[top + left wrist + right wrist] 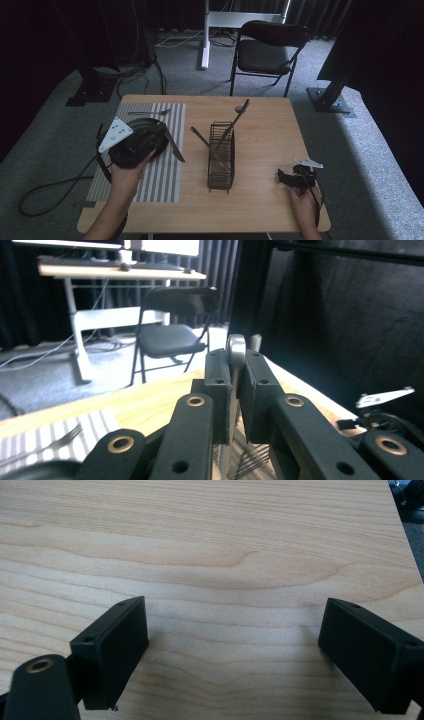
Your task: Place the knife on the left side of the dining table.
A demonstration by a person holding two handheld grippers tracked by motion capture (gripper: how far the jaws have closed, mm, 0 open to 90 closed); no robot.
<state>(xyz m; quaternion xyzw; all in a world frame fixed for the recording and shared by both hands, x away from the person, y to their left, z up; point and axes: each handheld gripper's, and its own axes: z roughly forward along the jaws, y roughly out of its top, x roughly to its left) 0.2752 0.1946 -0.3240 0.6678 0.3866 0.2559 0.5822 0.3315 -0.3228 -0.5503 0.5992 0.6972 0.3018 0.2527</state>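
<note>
Left gripper (235, 390) jaws clamped on a metal utensil handle (235, 347) — its tip pokes up between them. Right gripper (232, 652) jaws wide apart over bare table (225, 540) — nothing between them

At the lower left of the high view, the left hand (126, 176) grips a bulky, rounded black tool, the left gripper (159, 131), topped by a pale grey three-cornered plate (115, 133) dotted with small holes. A black cable (55, 187) trails from it, looping over the floor at the far left. A dark band or cuff shows at the bottom edge near that forearm. At the lower right, the right gripper (281, 176) is smaller and black, with a similar pale plate (309, 162) and a thin black cable beside the right hand (304, 202). In the gripper views, the jaws are matte black rectangular blocks with small screw holes, carried on black link arms with brass-coloured rivets (194, 401).
</note>
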